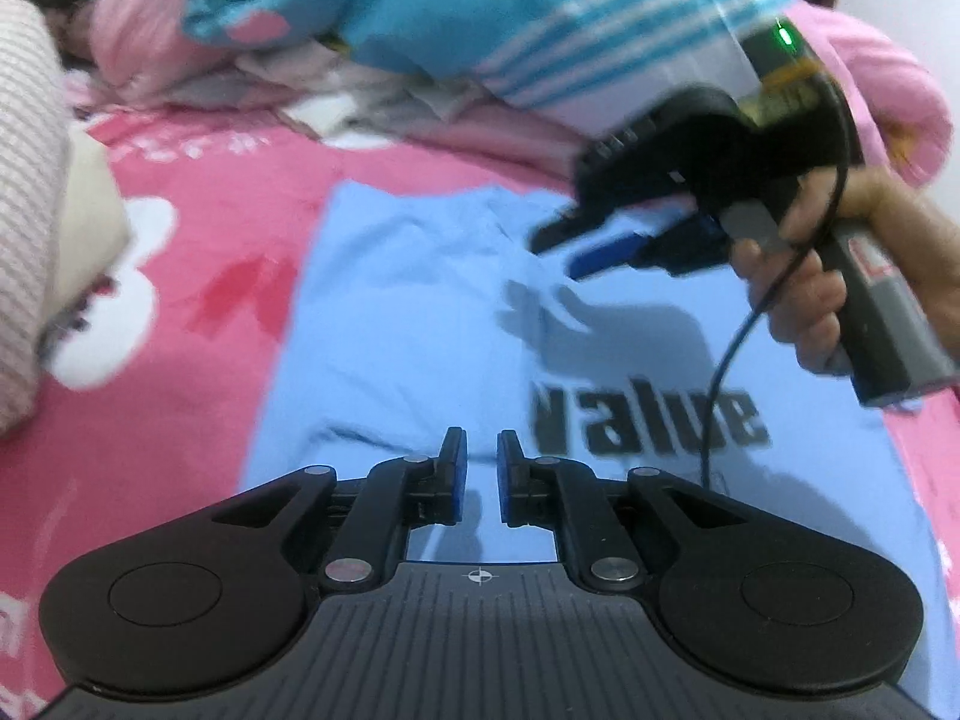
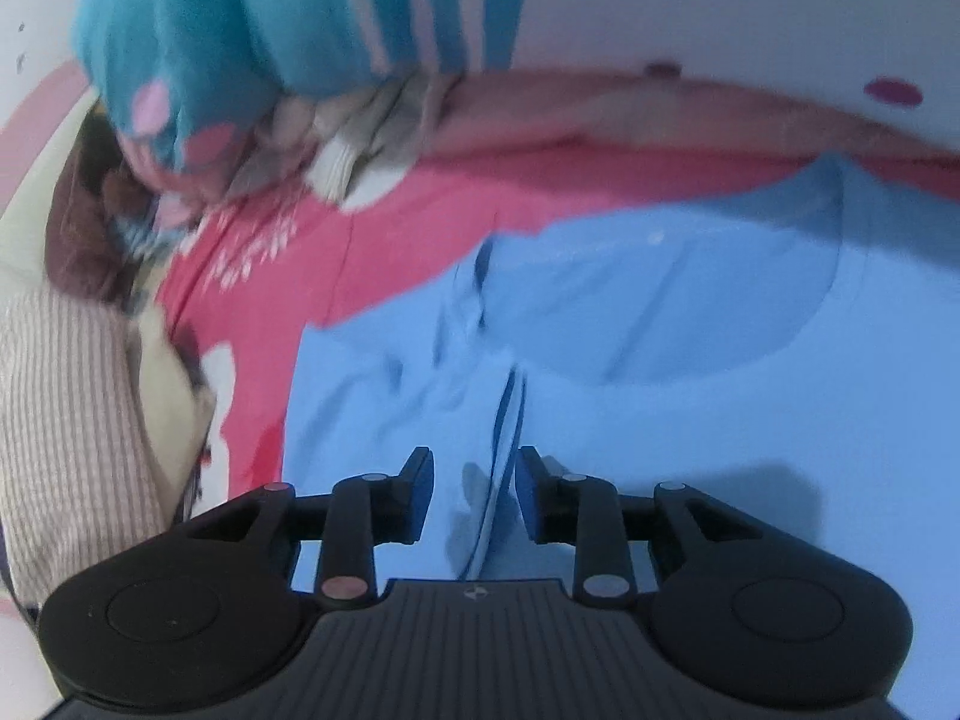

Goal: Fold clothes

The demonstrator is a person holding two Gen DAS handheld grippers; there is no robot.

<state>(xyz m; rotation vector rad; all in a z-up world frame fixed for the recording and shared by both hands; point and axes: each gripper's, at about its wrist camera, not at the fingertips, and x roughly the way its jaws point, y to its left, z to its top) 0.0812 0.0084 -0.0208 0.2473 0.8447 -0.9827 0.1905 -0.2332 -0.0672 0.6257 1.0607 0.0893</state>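
A light blue T-shirt [image 1: 390, 300] with a dark "value" print [image 1: 648, 420] lies spread flat on a pink bed sheet [image 1: 198, 300]. My left gripper [image 1: 481, 450] hovers low over the shirt's middle, its jaws a narrow gap apart with nothing between them. A person's hand [image 1: 804, 300] holds my right gripper [image 1: 558, 255] over the shirt's far right part, jaws apart. In the right wrist view the right gripper [image 2: 474, 468] is open above the shirt [image 2: 660, 360]. A raised fold edge of the cloth [image 2: 507, 420] stands between its jaws, close to the right pad and not pinched.
A turquoise cushion or blanket [image 1: 420, 12] with pink and white dots and white stripes lies heaped at the far side on grey and pink cloth. A beige striped garment [image 1: 24, 210] bulks at the left. The right gripper's black cable [image 1: 720, 372] hangs over the shirt.
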